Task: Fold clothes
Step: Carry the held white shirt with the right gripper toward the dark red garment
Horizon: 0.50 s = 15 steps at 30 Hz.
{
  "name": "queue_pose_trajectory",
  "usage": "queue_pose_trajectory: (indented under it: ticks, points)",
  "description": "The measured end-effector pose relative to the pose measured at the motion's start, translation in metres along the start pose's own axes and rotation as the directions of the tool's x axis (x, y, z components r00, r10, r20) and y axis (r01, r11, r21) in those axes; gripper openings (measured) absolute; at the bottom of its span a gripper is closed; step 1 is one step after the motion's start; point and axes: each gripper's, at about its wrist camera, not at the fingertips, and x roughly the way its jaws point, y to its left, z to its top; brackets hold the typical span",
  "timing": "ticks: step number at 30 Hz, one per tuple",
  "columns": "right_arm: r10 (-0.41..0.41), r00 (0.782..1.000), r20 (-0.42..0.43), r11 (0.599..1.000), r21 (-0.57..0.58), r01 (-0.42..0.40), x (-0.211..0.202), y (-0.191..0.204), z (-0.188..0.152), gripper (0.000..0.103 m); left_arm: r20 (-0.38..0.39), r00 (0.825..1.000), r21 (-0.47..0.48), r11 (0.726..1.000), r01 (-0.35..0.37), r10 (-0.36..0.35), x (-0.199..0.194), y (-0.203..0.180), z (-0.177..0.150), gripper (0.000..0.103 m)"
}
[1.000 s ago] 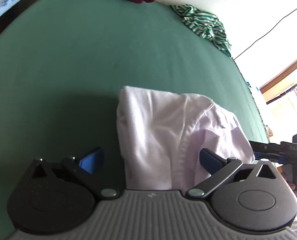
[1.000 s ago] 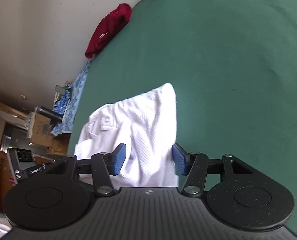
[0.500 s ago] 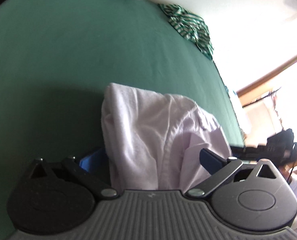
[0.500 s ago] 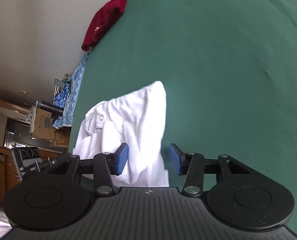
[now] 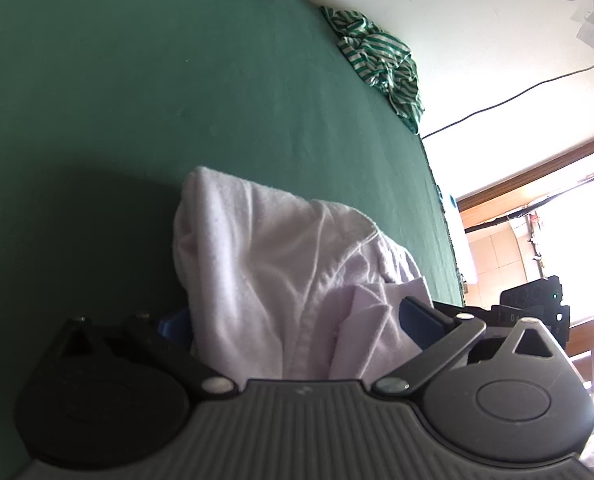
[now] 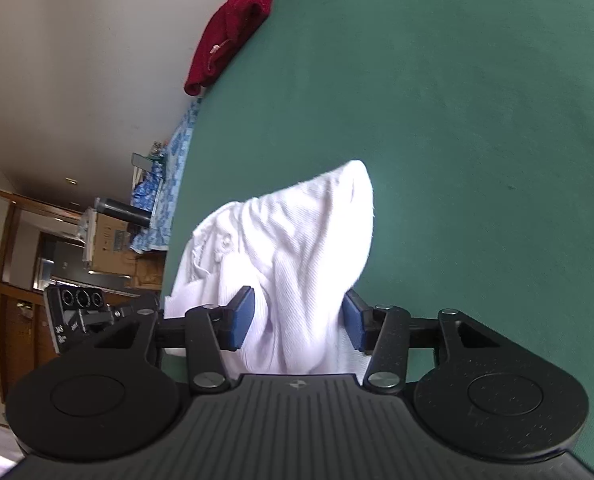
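Observation:
A bunched white garment (image 5: pixel 265 248) lies on the green table cover (image 5: pixel 137 80), reaching back between the fingers of both grippers. My left gripper (image 5: pixel 293 320) is open wide around it; the cloth drapes over and partly hides the left blue pad. In the right wrist view the same white garment (image 6: pixel 297 232) fills the narrower gap of my right gripper (image 6: pixel 297 320), whose blue pads press both sides of the bundle. The two grippers hold opposite ends, each seeing the other's black body at the frame edge.
A dark red garment (image 6: pixel 233 32) lies at the table's far edge by the wall. A green-and-white striped garment (image 5: pixel 381 56) sits crumpled at another edge. A blue patterned cloth (image 6: pixel 173 184) hangs beyond the table. The green cover (image 6: pixel 457 80) stretches wide ahead.
The right gripper's fingers have narrowed onto the white bundle. The left gripper has slid closer, so more cloth lies between its still-wide fingers. The garment has bunched up slightly.

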Motion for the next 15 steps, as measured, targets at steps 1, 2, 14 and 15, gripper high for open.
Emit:
queue_pose_trajectory:
  ticks: [1, 2, 14, 15]
  points:
    - [-0.002, 1.0, -0.007, 1.0, -0.001, 0.002, -0.002, 0.0, 0.0, 0.05, -0.005, 1.0, 0.002, 1.0, 0.003, -0.003, 0.001, 0.0, 0.0, 0.102]
    - [-0.005, 1.0, -0.014, 1.0, -0.002, 0.005, -0.003, -0.001, 0.001, 0.049, -0.013, 1.0, -0.001, 1.0, 0.008, -0.008, -0.001, 0.001, 0.0, 0.102]
    - [0.044, 0.999, -0.032, 0.998, 0.047, -0.043, -0.002, -0.01, 0.001, 0.047, -0.023, 0.998, -0.039, 0.997, 0.063, -0.064, 0.007, 0.006, 0.001, 0.102]
    - [0.046, 0.998, -0.033, 0.998, 0.044, -0.045, -0.001, -0.009, 0.001, 0.047, -0.027, 0.997, -0.042, 0.997, 0.066, -0.067, 0.008, 0.006, 0.002, 0.102]
